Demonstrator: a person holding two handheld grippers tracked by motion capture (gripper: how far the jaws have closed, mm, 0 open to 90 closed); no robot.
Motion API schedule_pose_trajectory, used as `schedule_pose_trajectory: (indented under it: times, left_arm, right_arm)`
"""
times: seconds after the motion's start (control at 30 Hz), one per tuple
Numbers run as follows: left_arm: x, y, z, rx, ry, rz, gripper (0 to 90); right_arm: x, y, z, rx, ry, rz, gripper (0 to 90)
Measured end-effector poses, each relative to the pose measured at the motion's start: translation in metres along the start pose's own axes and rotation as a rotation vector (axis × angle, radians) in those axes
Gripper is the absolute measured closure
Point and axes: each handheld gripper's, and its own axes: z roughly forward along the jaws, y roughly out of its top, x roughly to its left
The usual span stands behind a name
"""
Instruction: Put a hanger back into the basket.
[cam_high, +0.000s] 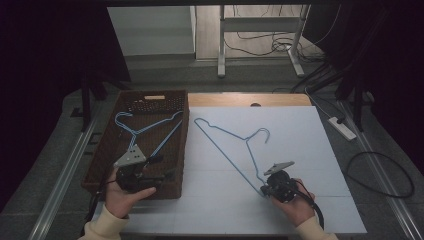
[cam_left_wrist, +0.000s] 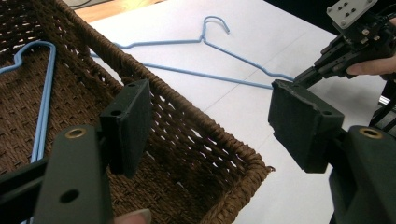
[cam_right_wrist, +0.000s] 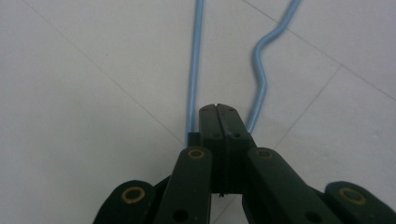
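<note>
While one blue hanger (cam_high: 150, 131) already lies in the basket (cam_high: 100, 150) at nine o'clock, the right claw (cam_high: 263, 190) is pinched tight on the second hanger (cam_high: 227, 150) on the desk (cam_high: 300, 150), likely going in next, and the left claw (cam_left_wrist: 210, 126) waits wide apart, holding nothing.

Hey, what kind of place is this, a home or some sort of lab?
Likely a lab or recording workspace: a white-covered table, dark curtains around it, and loose cables on the grey floor.

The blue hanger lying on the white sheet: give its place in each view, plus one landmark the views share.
High view: blue hanger mid-table, right of the wicker basket.
Left gripper view: upper centre, beyond the basket rim.
Right gripper view: its corner runs up from the shut jaws.
Shared landmark: the right gripper clamping that corner, also seen at and.
</note>
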Motion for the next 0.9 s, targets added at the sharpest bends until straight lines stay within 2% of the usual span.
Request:
schedule_pose_trajectory:
  times: [0.27, 0.4, 0.67, 0.7, 0.83, 0.87, 0.9]
  left_arm:
    - [0.0, 0.0, -0.001, 0.0, 0.001, 0.002, 31.1]
    - [0.0, 0.0, -0.001, -0.002, 0.002, 0.002, 31.0]
    - [-0.001, 0.0, 0.0, 0.0, 0.002, 0.0, 31.1]
    - [-0.001, 0.0, 0.0, 0.0, 0.002, -0.001, 31.1]
    - [-0.001, 0.0, 0.001, 0.003, 0.002, 0.001, 31.1]
    - [-0.001, 0.0, 0.001, 0.004, 0.001, 0.001, 31.1]
    - [-0.001, 0.0, 0.001, 0.004, 0.001, 0.001, 31.1]
  right_arm:
    - [-0.004, -0.01, -0.008, 0.026, -0.015, 0.016, 90.0]
    - [-0.012, -0.022, -0.017, 0.036, -0.036, 0.045, 90.0]
    - [-0.035, -0.046, -0.035, 0.057, -0.104, 0.104, 90.0]
    - [-0.041, -0.052, -0.039, 0.06, -0.117, 0.123, 90.0]
    - [-0.05, -0.059, -0.044, 0.065, -0.139, 0.148, 90.0]
    - [-0.059, -0.065, -0.049, 0.068, -0.162, 0.172, 90.0]
    - [-0.059, -0.065, -0.049, 0.068, -0.162, 0.172, 90.0]
